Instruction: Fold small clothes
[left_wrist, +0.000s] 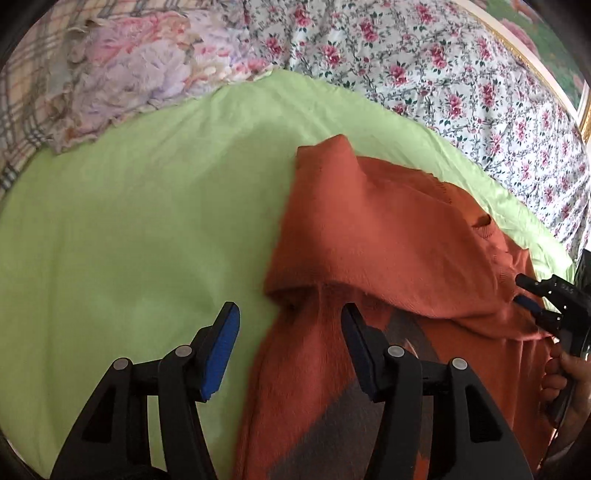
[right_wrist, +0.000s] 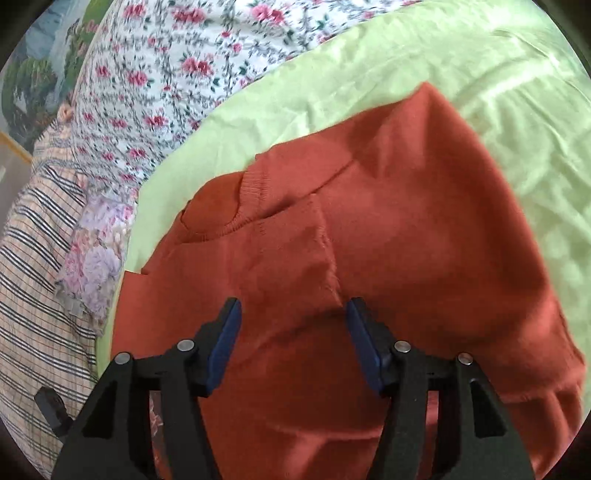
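From the left wrist, the left gripper (left_wrist: 290, 332) hovers with jaws spread and empty, over the left edge of the rust-orange sweater (left_wrist: 388, 236) lying on the light-green sheet (left_wrist: 129, 206). From the right wrist, the right gripper (right_wrist: 293, 328) is also spread, gripping nothing, with the sweater's (right_wrist: 388, 236) folded cloth directly beneath and ahead.

Readable text: none can be made out with certainty
Right claw (left_wrist: 532, 295): faint raised marks are seen on its black body in the left wrist view, too small and blurred to be read
Orange garment (right_wrist: 369, 240): no label, brand or number is shown
Bedding: only floral and checked patterns are printed, no lettering
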